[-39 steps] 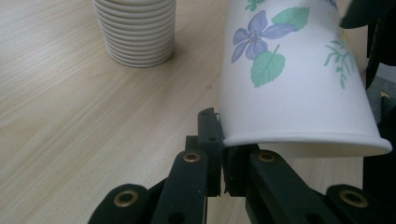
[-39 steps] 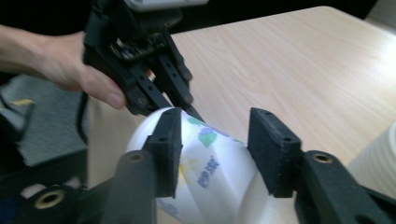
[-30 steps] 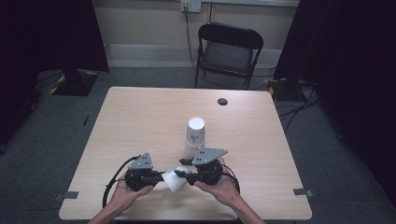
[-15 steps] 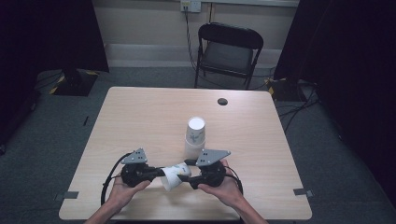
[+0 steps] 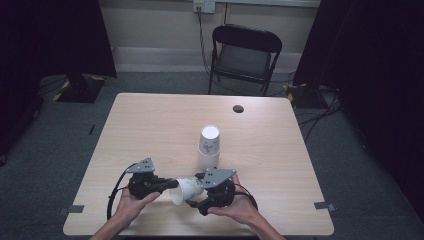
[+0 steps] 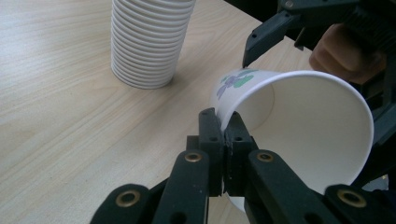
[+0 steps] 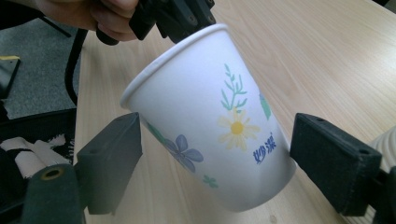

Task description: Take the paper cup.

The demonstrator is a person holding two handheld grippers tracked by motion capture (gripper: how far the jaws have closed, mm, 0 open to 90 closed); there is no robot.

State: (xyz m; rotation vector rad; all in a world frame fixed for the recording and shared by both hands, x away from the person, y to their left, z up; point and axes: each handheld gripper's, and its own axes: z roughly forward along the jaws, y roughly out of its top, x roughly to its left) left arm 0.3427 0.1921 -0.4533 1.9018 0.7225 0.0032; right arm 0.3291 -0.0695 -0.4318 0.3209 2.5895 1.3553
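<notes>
A white paper cup [image 5: 186, 189] printed with flowers lies tilted on its side between the two grippers, above the near edge of the table [image 5: 150, 130]. My left gripper [image 6: 224, 123] is shut on the cup's rim [image 6: 299, 130], one jaw inside and one outside. My right gripper [image 7: 224, 154] has just been opening its jaws. Its pads [image 7: 116, 154] now stand apart on either side of the cup [image 7: 205, 102] without touching it. In the high view the left gripper [image 5: 172, 184] comes from the left and the right gripper [image 5: 197, 191] from the right.
A tall stack of upturned paper cups [image 5: 209, 145] stands mid-table just beyond the grippers, close behind them in the left gripper view [image 6: 149, 37]. A small black disc [image 5: 238, 108] lies near the far edge. A black chair [image 5: 245, 50] stands behind the table.
The right gripper's jaws have spread off the cup, which stays in the left gripper's grip. Both hands have kept their places.
</notes>
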